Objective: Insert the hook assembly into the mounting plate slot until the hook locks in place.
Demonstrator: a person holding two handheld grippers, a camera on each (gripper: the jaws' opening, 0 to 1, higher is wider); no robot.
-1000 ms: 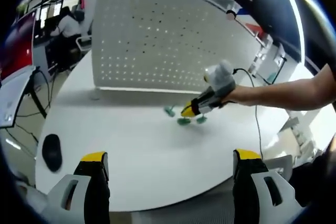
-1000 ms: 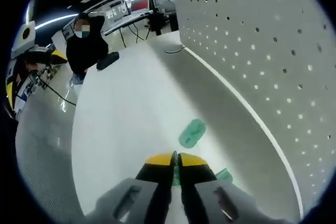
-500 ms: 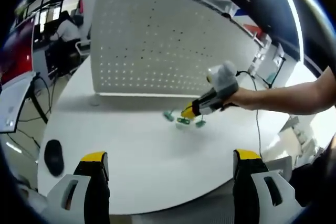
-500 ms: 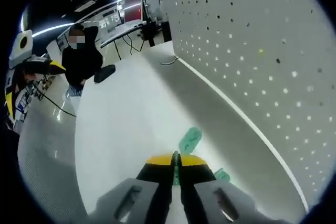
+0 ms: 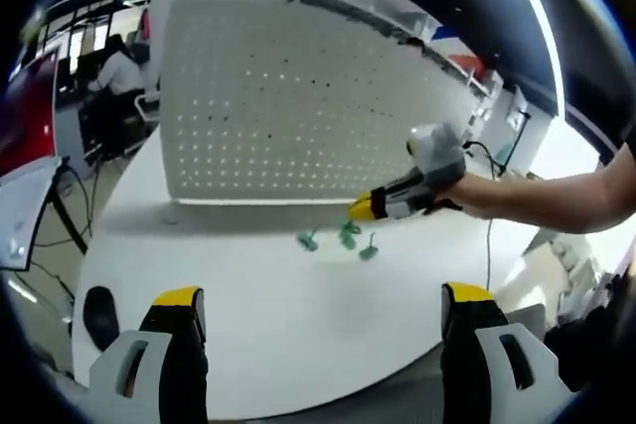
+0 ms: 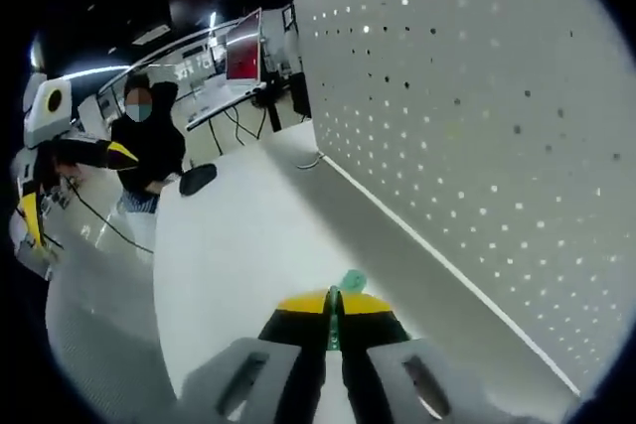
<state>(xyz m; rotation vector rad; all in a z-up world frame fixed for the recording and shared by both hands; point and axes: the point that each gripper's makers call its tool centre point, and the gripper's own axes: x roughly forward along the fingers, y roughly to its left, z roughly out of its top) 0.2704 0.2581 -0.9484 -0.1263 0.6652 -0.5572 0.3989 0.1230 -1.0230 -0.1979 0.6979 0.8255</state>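
The hook assembly [image 6: 333,320], a thin green piece, sits pinched between the closed yellow-tipped jaws of the right hand-held gripper [image 6: 333,307], with only its edge and a small rounded green end showing just past the tips. In the left gripper view that same right hand-held gripper [image 5: 366,208] comes in from the right, held by a person's hand [image 5: 475,196], its yellow tips low over the white surface [image 5: 288,305] and just in front of the foot of the mounting plate [image 5: 288,86]. Three other green hooks [image 5: 341,239] lie on the surface right below and beside those tips, near one another. The mounting plate, a white perforated board, stands upright at the far side of the surface; in the right gripper view it rises close along the right of the closed jaws [image 6: 477,116]. The left hand-held gripper [image 5: 323,305] is spread wide with nothing between its jaws, well back from the hooks and the plate. A dark mouse [image 5: 98,311] lies on the surface to its left. A seated person in dark clothes [image 6: 149,146] is beyond the far end of the surface.
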